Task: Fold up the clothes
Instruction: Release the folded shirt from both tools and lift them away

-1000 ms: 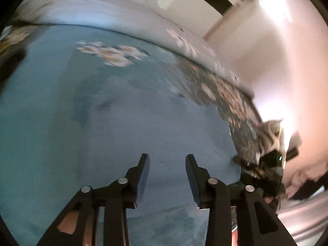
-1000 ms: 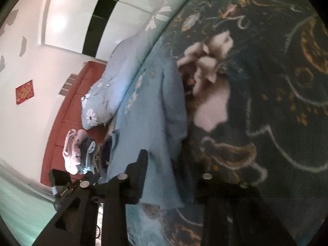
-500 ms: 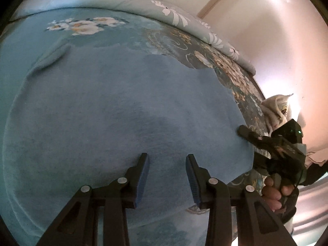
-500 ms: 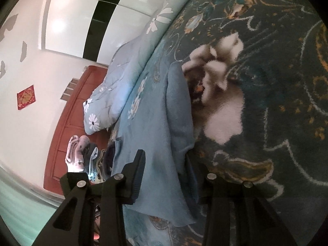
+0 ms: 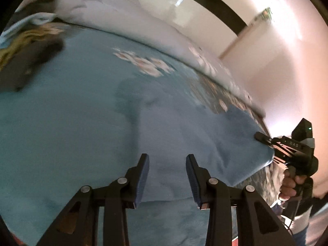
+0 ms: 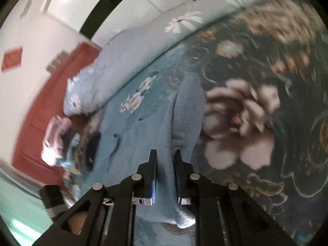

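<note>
While our right tool (image 6: 165, 160) is clamped on the near right edge of the blue garment (image 5: 174, 127) spread on the bed (image 6: 276, 106), our left tool (image 5: 166, 176) hovers apart above it; we should grip the near left edge level before folding.

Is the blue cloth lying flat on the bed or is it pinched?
Pinched at one edge. The right gripper is shut on the blue cloth, bunching it; the rest lies spread on the bed.
</note>
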Tool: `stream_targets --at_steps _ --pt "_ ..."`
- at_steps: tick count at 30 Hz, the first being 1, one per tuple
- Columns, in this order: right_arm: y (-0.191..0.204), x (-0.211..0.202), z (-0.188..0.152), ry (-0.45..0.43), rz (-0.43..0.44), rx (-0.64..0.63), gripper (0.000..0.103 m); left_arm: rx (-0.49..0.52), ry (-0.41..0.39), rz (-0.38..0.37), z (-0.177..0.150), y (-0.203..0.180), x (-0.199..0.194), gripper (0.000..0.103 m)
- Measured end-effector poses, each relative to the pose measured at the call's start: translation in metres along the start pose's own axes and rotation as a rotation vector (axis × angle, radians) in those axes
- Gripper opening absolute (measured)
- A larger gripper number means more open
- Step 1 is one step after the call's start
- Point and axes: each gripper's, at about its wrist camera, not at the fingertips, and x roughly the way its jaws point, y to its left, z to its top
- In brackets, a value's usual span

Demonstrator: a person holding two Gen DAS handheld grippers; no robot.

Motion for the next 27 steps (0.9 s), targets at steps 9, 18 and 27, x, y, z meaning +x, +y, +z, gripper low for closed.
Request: stream_targets --at_steps 9,18,27 --pt "0.119 0.032 -0.002 0.038 -0.059 -0.256 0.015 -0.140 -0.085 -0.005 -0.006 0.062 -0.042 0.046" --pt "0.176 0.124 -0.068 0.197 -0.142 -0.440 0.015 -0.226 -0.093 -0.008 -0.021 0.101 -0.052 0.047" --pt "0.189 0.135 -0.100 0.223 -0.172 -0.491 0.029 -0.248 -0.070 -0.023 -0.023 0.114 -0.043 0.049"
